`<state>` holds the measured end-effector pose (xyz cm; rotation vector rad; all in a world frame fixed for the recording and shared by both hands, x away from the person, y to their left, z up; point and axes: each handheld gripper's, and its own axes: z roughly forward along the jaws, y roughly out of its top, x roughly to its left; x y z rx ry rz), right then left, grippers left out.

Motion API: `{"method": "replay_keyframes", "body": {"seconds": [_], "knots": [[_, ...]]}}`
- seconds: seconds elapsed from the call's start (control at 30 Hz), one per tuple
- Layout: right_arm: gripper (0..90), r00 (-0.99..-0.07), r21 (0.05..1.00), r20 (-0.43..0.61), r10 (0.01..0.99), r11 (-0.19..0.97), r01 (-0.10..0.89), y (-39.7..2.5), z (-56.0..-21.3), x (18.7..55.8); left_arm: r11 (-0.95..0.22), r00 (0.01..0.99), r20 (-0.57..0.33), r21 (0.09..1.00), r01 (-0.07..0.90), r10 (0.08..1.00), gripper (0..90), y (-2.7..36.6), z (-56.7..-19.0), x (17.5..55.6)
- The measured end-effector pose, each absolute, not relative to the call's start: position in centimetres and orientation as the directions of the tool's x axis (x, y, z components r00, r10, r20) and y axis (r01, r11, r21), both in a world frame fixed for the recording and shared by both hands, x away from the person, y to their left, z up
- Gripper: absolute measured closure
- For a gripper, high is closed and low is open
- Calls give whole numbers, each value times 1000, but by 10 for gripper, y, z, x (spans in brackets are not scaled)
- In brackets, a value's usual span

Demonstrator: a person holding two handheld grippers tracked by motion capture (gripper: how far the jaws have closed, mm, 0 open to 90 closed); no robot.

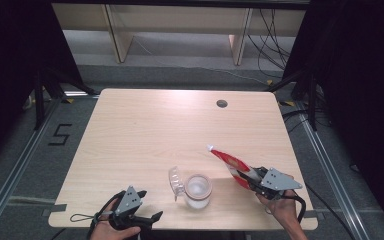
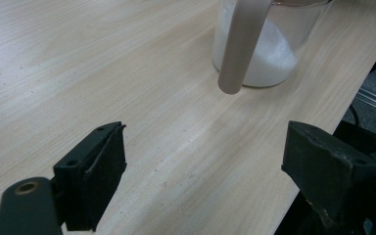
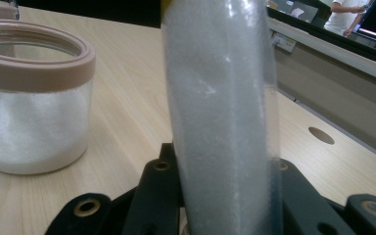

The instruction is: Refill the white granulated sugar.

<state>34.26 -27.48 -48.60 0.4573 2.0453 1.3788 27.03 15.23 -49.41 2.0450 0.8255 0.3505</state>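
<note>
From above, your right gripper (image 1: 252,180) sits near the bench's (image 1: 145,130) front right corner, its jaws clamped on the lower end of a red-and-white packet (image 1: 230,162). The packet slants up and to the left, its tip ending above bare wood, just right of and beyond the jar (image 1: 198,190). Any printing on the packet is too small to read from here.

The right gripper view adds what the high view cannot: this side of the packet (image 3: 223,117) is clear, packed with fine white grains, and pinched tight between the two black jaws. To its left stands the jar (image 3: 32,98), glass with a pale pink rim, holding a low heap of white powder.

Your left gripper (image 1: 150,218) rests at the bench's front edge, left of the jar, jaws spread wide and holding nothing. Its own view shows the jaws well apart over the wood, with the jar (image 2: 267,49) ahead and its hinged lid (image 2: 240,44) hanging open down the near side. In the high view the lid (image 1: 176,180) stands up at the jar's left.

A "5" (image 1: 60,134) is taped on the floor to the left.
</note>
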Motion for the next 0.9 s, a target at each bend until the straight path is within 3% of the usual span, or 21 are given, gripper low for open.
{"method": "replay_keyframes", "body": {"seconds": [0.8,0.87,0.9], "knots": [[754,-695,960,-96,712,252,126,-291,-487,329,-397,740,-59,813,425,670,158,153,-494,270],[752,-696,957,-116,708,267,111,-292,-487,330,-399,741,-58,813,424,669,158,153,-494,270],[750,-698,963,-49,714,218,156,-291,-489,328,-399,740,-56,814,423,670,158,153,-494,270]]}}
